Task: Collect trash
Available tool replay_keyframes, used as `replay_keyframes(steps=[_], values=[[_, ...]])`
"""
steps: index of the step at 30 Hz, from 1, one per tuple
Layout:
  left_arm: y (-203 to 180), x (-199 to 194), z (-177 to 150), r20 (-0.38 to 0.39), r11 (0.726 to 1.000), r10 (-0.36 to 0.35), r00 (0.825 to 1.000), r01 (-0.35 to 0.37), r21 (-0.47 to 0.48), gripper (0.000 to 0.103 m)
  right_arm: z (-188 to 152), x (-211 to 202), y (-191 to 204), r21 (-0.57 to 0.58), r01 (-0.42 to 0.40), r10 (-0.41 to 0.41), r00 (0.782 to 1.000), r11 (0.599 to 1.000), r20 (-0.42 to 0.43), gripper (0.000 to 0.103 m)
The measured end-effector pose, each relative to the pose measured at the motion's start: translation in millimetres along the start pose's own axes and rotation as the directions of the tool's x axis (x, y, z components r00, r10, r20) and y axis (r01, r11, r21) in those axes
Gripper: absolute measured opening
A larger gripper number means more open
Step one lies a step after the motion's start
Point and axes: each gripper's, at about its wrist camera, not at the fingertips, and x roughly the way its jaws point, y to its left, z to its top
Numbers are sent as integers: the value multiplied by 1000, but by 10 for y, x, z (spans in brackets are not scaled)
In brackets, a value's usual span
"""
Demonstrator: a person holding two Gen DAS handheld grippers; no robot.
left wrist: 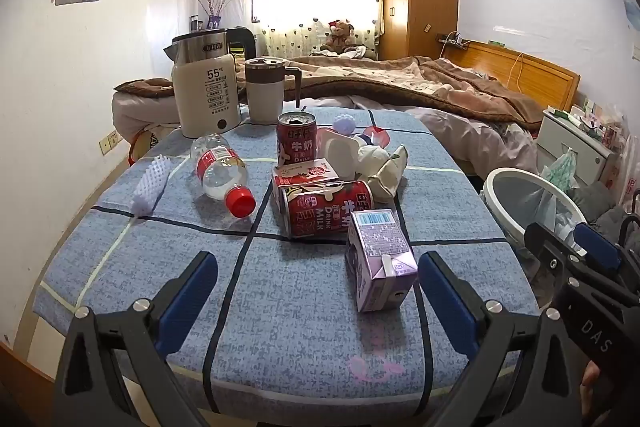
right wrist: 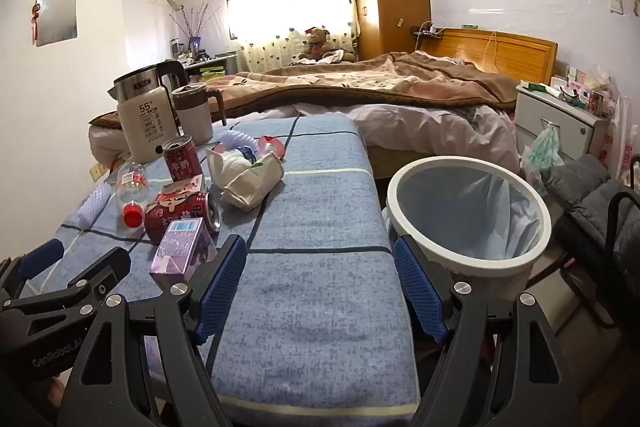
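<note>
Trash sits heaped mid-frame on the blue-covered table: purple carton nearest, tipped red can behind it, water bottle to its left; the lined bin, right of centre in the right view, stands just beside the table edge, I judge for short drops. My left gripper gapes fully, empty, carton just ahead. My right gripper is also wide, holding nothing, over bare cloth.

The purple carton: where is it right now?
In the left wrist view, the purple carton lies on the blue tablecloth, just in front of the tipped red can and nearest the camera.
</note>
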Motion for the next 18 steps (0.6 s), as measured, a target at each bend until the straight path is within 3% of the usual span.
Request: replay_keyframes(steps=[18], values=[[49,23,-7,1,1000,0,1000,0,3,102,-6,-8,-4,-3,8,-8,1000,1000,4,77]])
